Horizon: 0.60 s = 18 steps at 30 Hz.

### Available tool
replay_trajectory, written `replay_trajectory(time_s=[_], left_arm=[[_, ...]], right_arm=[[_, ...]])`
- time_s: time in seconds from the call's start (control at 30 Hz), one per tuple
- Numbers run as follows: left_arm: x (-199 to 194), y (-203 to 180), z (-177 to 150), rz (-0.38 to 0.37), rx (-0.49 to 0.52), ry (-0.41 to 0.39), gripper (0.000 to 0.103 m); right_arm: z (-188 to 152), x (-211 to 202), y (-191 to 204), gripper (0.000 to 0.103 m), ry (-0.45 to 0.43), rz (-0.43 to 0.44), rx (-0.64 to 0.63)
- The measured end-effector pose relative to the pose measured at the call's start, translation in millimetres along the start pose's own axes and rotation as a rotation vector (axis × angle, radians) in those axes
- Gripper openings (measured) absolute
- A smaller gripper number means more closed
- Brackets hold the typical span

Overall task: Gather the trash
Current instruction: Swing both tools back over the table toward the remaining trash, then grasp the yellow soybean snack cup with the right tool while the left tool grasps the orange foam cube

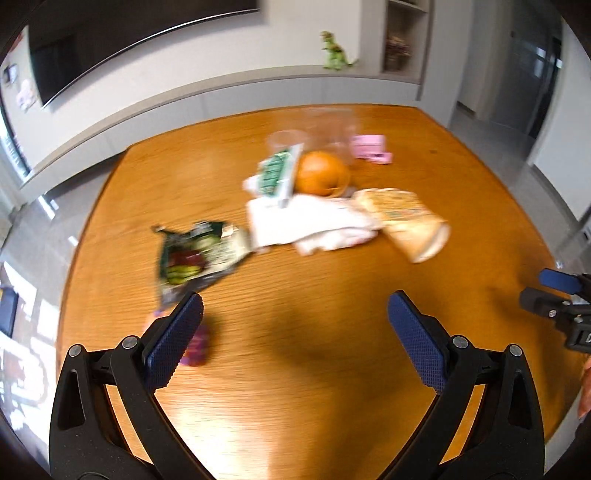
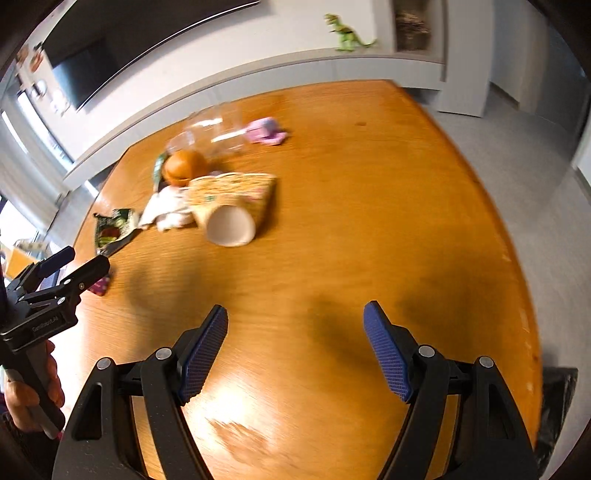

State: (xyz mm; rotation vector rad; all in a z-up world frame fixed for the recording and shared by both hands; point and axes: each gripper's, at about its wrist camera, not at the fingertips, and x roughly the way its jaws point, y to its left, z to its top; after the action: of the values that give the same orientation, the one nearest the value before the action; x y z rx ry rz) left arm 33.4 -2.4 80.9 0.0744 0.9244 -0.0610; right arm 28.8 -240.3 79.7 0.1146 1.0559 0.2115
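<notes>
On the table, toward its far half, the trash is lying in a loose cluster. A paper cup is resting on its side with its mouth facing the near edge, touching crumpled tissue. Behind the tissue an orange is sitting against a green-printed carton and two clear cups, blurred and hard to separate. A pink wrapper is lying just beyond them. A dark snack bag is lying flat to the cluster's left, and a small purple wrapper is sitting near the table's near-left edge, apart from the rest.

Over bare wood short of the cluster, the left gripper is hanging with its fingers spread wide and nothing between them; its left pad is overlapping the purple wrapper in view, but contact cannot be told. The right gripper is likewise standing open and empty, angled down at the tabletop. Both seem spread in readiness to close on a first piece, with the snack bag and the paper cup the nearest candidates.

At the table's right edge something black, perhaps a trash bag, is showing, likely the place for the pieces. A person's hand is gripping the left gripper's handle. A toy dinosaur is standing on the ledge behind.
</notes>
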Motion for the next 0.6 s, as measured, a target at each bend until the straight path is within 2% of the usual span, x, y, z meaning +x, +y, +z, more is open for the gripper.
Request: replay_trajectory(time_s=[0.2, 0.4, 0.43, 0.47, 0.5, 0.57, 0.6], left_arm=[[36, 65, -8, 0.070, -0.074, 0.062, 0.097], [66, 87, -17, 0.085, -0.097, 0.110, 0.096], [69, 90, -18, 0.077, -0.100, 0.118, 0.088], [73, 93, -19, 0.072, -0.103, 0.128, 0.073], [73, 96, -19, 0.051, -0.115, 0.126, 0.071], [71, 101, -18, 0.051, -0.124, 0.117, 0.053], [71, 102, -17, 0.048, -0.125, 0.118, 0.051]], right_arm=[[26, 32, 26, 0.080, 0.042, 0.018, -0.011], [53, 66, 45, 0.084, 0.082, -0.012, -0.051], [57, 72, 47, 0.084, 0.085, -0.021, -0.046], [62, 78, 50, 0.084, 0.090, -0.030, -0.047], [65, 84, 52, 0.084, 0.093, -0.039, -0.048], [73, 95, 54, 0.084, 0.096, -0.071, -0.052], [75, 99, 54, 0.084, 0.100, -0.082, -0.057]])
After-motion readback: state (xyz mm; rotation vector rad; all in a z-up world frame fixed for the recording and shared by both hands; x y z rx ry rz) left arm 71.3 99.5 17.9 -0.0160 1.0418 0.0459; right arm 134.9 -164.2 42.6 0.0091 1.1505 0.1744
